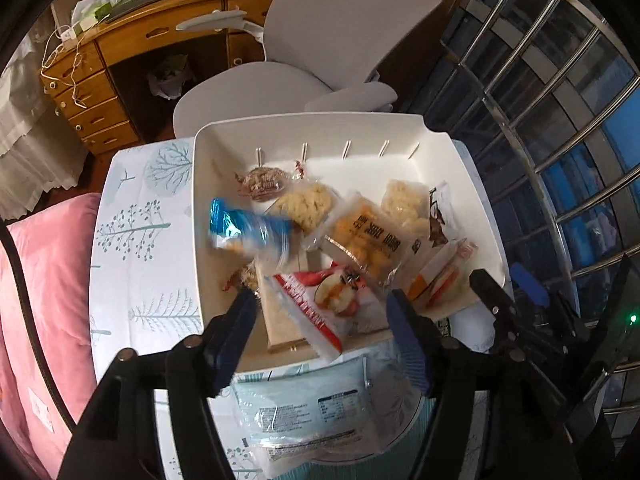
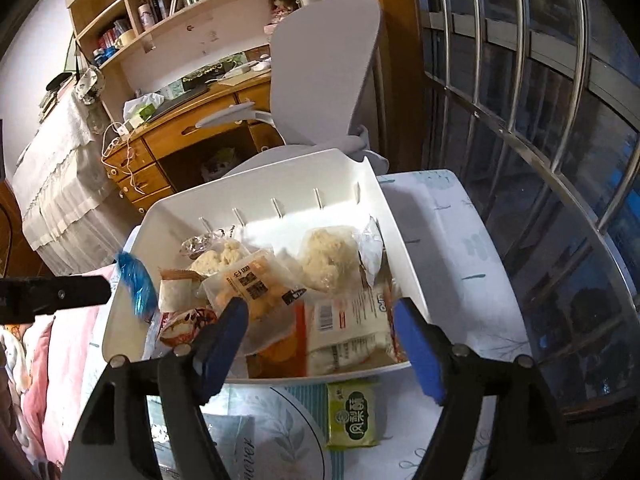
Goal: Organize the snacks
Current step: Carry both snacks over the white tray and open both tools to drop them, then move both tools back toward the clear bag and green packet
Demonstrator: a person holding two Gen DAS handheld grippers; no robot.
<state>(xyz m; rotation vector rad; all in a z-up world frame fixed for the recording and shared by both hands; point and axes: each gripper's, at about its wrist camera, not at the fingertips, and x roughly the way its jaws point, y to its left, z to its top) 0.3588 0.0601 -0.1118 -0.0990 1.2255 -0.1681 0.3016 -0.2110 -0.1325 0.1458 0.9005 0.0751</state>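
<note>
We fill the white bin — both grippers spread, empty; next, green packet at 6 o'clock.

- One white bin is seen.
- Two pale puffed-snack packets are counted inside it.
- One blue packet is seen.
- One green packet is seen outside the bin.

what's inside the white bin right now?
The white bin holds a pile of wrapped snacks: an orange cracker pack, two pale puffed-rice packs, an apple-print bag, and a blurred blue packet. Whatever lies beneath the pile is covered.
</note>
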